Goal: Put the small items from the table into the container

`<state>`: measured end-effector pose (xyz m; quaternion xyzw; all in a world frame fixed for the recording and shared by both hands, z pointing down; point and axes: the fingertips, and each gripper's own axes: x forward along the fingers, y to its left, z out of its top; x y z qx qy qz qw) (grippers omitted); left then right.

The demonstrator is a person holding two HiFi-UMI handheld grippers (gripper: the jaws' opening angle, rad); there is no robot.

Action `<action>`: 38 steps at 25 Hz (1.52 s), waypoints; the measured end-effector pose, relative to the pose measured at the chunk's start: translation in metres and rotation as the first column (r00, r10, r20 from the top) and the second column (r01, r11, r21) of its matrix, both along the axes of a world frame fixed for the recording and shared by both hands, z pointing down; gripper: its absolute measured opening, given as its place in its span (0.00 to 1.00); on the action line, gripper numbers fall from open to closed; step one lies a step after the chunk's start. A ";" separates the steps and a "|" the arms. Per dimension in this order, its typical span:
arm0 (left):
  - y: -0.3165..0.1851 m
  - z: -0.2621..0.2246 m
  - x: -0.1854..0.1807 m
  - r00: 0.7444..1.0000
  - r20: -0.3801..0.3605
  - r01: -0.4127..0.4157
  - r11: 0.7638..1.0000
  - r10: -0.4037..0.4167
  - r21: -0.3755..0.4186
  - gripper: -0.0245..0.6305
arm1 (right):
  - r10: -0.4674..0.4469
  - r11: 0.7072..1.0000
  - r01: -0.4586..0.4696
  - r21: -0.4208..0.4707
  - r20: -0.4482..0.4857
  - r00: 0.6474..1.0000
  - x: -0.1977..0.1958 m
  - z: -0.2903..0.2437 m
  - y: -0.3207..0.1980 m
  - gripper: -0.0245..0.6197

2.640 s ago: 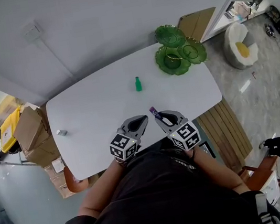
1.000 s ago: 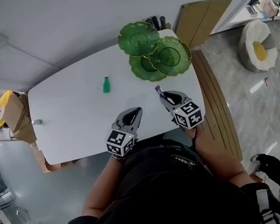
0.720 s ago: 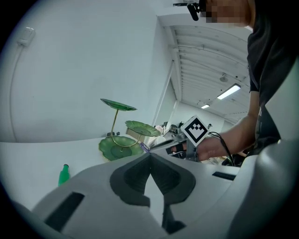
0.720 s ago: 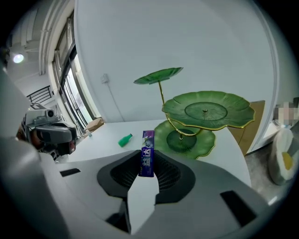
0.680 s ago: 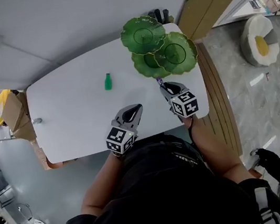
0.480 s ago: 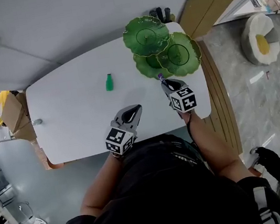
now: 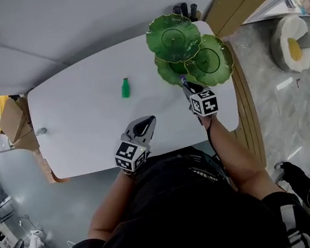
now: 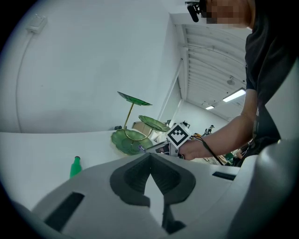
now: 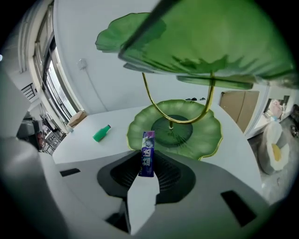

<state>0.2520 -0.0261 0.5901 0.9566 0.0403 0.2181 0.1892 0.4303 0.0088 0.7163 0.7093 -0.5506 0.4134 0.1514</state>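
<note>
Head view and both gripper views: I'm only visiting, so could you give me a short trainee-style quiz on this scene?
1. True or false: the right tongs are empty.
2. Which small item stands on the table? A) a green bottle B) a red cup C) a spoon
3. Fill in: the purple pack points at the lowest ___ leaf-shaped dish.

Key: 1 false, they grip the purple pack; 2 A; 3 green.

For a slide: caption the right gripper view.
Right gripper holds a purple pack at the lowest green leaf dish; green bottle on the table beyond.
</note>
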 end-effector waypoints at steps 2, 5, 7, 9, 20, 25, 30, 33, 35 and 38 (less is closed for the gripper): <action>-0.004 0.001 -0.002 1.000 0.001 0.007 1.000 -0.007 -0.005 0.05 | -0.002 1.000 0.002 -0.008 -0.001 1.000 0.001 0.002 -0.003 0.18; -0.005 0.001 -0.004 1.000 -0.001 0.011 1.000 -0.011 -0.011 0.05 | -0.006 1.000 0.006 -0.011 -0.004 1.000 0.000 0.003 -0.005 0.19; -0.005 0.001 -0.004 1.000 -0.001 0.007 1.000 -0.007 -0.011 0.05 | -0.010 1.000 0.010 -0.012 -0.007 1.000 -0.001 0.003 -0.005 0.21; -0.005 -0.001 -0.004 1.000 -0.004 0.006 1.000 -0.006 -0.012 0.05 | -0.010 1.000 0.010 -0.009 -0.013 1.000 -0.002 0.000 -0.005 0.22; 0.014 -0.007 0.004 0.999 -0.030 -0.014 1.000 0.014 -0.002 0.05 | -0.055 0.997 0.057 0.044 -0.050 0.997 -0.024 -0.023 0.013 0.22; 0.034 -0.020 0.010 0.998 -0.062 -0.021 1.000 0.022 0.011 0.05 | -0.070 0.992 0.077 0.097 -0.073 0.995 -0.041 -0.049 0.031 0.19; 0.054 -0.037 0.021 0.994 -0.101 -0.029 0.999 0.032 0.033 0.05 | -0.082 0.974 0.106 0.200 -0.128 0.988 -0.056 -0.099 0.048 0.13; 0.067 -0.049 0.027 0.991 -0.130 -0.029 0.999 0.034 0.040 0.05 | -0.079 0.959 0.112 0.260 -0.135 0.988 -0.062 -0.128 0.060 0.10; 0.078 -0.055 0.032 0.989 -0.144 -0.037 0.998 0.044 0.050 0.05 | -0.085 0.948 0.122 0.293 -0.137 0.987 -0.067 -0.145 0.070 0.10; 0.091 -0.066 0.041 0.983 -0.169 -0.053 0.996 0.065 0.072 0.05 | -0.099 0.927 0.150 0.344 -0.161 0.982 -0.074 -0.170 0.082 0.09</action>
